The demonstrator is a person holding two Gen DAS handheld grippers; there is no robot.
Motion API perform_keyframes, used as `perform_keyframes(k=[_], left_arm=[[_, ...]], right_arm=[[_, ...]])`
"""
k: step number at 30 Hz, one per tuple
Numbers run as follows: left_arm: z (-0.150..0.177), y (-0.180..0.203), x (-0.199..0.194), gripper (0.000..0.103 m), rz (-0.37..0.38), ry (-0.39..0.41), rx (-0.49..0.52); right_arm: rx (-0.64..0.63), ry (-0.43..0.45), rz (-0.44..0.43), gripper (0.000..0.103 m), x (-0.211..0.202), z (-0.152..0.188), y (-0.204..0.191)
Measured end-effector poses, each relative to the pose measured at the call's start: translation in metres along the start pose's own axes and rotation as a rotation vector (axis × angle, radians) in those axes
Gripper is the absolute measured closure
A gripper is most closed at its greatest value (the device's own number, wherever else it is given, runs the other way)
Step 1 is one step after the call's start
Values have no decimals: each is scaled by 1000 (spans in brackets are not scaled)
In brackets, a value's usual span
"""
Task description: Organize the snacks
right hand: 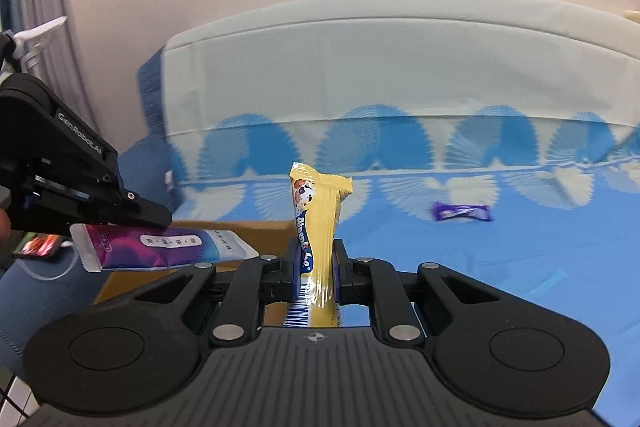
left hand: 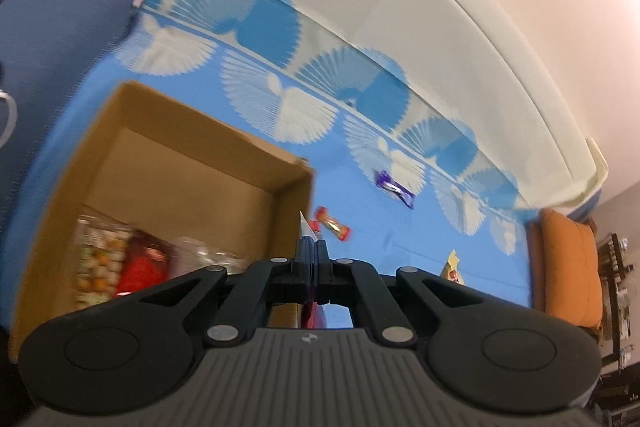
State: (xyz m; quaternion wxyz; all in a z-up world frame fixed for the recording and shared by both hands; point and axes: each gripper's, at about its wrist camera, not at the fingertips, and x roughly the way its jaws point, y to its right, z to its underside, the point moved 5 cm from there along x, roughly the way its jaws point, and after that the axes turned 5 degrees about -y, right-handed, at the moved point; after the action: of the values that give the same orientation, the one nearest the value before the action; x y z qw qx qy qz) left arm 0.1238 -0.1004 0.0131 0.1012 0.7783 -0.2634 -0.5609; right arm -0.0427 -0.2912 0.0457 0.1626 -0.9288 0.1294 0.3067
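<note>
- Left wrist: my left gripper (left hand: pixel 311 251) is clenched on a purple sachet (left hand: pixel 307 227), seen edge-on, just beside the box (left hand: pixel 192 143) near its right wall. Packets (left hand: pixel 120 259) lie inside the box. On the blue sheet (left hand: pixel 400 239) right of the box: red candy (left hand: pixel 333 224), purple bar (left hand: pixel 394 189), well apart.
- Right wrist: my right gripper (right hand: pixel 316 259) grasps an upright yellow bar (right hand: pixel 318 219). The sachet (right hand: pixel 160 243) hangs level over the box rim (right hand: pixel 256 227). Open sheet (right hand: pixel 520 259) to the right.
</note>
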Motion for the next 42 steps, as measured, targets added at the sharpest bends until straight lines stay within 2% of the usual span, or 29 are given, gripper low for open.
perform_keyframes(k=[9, 17, 28, 31, 33, 34, 35, 36, 37, 38, 40, 41, 42], left_arm=[[-6, -65, -23, 102, -56, 16, -43], [-6, -105, -10, 102, -67, -27, -100], [-10, -133, 13, 102, -106, -64, -126], [-11, -136, 24, 102, -127, -85, -103], [-11, -137, 39, 102, -154, -113, -34], [-9, -139, 46, 98, -181, -133, -8], [-6, -142, 51, 80, -207, -148, 9], [-3, -144, 55, 61, -237, -166, 25], [0, -147, 56, 17, -267, -174, 25], [2, -151, 55, 1, -297, -157, 13], [6, -155, 44, 0, -326, -72, 3], [9, -156, 41, 0, -339, -63, 10], [11, -157, 39, 0, -345, -69, 19]], right_arm=[[-39, -55, -63, 87, 20, 3, -55], [-81, -101, -84, 87, 41, 6, -82], [-92, -185, -81, 87, 75, 19, -99], [-93, -206, -90, 87, 83, 23, -102], [-94, -232, -110, 78, 92, 28, -104], [-107, -255, -119, 69, 97, 32, -106], [-117, -281, -112, 50, 103, 37, -107], [-121, -296, -99, 42, 107, 41, -108], [-129, -306, -98, 41, 108, 45, -109], [-134, -316, -102, 40, 107, 48, -110], [-127, -329, -105, 28, 104, 51, -111], [-123, -338, -104, 22, 100, 54, -111], [-123, -345, -105, 21, 97, 56, -111]])
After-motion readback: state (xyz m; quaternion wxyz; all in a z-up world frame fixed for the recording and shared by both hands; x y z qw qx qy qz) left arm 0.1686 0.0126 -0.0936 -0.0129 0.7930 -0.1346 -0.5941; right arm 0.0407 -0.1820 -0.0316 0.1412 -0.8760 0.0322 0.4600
